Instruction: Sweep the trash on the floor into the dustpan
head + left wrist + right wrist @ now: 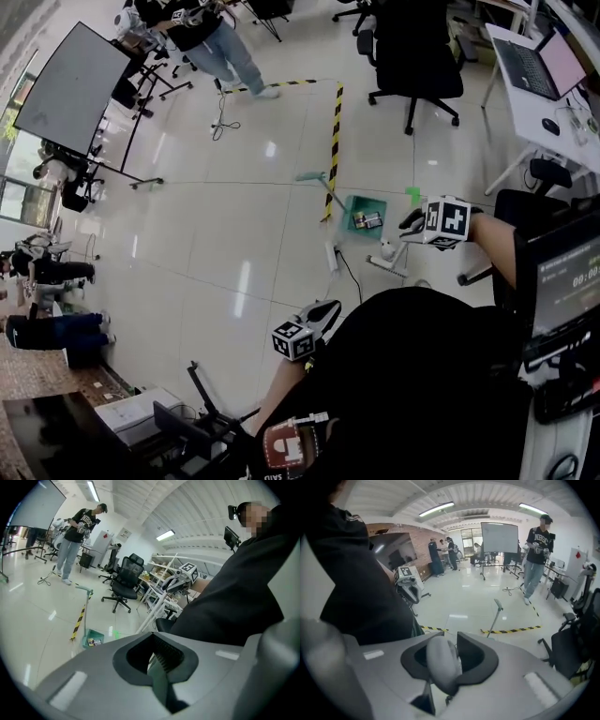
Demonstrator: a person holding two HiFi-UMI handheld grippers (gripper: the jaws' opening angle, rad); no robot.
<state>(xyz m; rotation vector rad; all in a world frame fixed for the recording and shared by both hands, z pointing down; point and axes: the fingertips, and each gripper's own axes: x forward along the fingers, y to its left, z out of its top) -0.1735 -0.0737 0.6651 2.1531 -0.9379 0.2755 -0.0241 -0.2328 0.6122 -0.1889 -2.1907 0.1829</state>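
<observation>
Right tool: your right tool [441, 221] is clamped on the broom [386, 268]. In the right gripper view, the grey handle end [442, 663] fills the gap between the jaws.
Left tool: your left tool [302, 336] hangs close to your body. Its jaws are together with nothing in them, so it's basically a spectator right now.
Dustpan: the green dustpan [366, 214] sits on the surface [234, 234], near the right tool on its left and just beside the yellow-black tape [332, 150]. There's already some trash [367, 221] inside it.
Loose bit: a small white lump [387, 250] lies between the broom head and the pan. It looks like leftover trash, but it's too small to be sure.
Which way: from the broom head, the pan lies farther out and a touch left. The right tool is way nearer to it than the left one.
Dustpan axis: its long handle [323, 190] runs from the pan toward the far left, roughly along the tape. I'd guess the mouth faces near-right, toward your broom.
Next move: my guess is a short push from the broom head toward the far left, straight down that line.
</observation>
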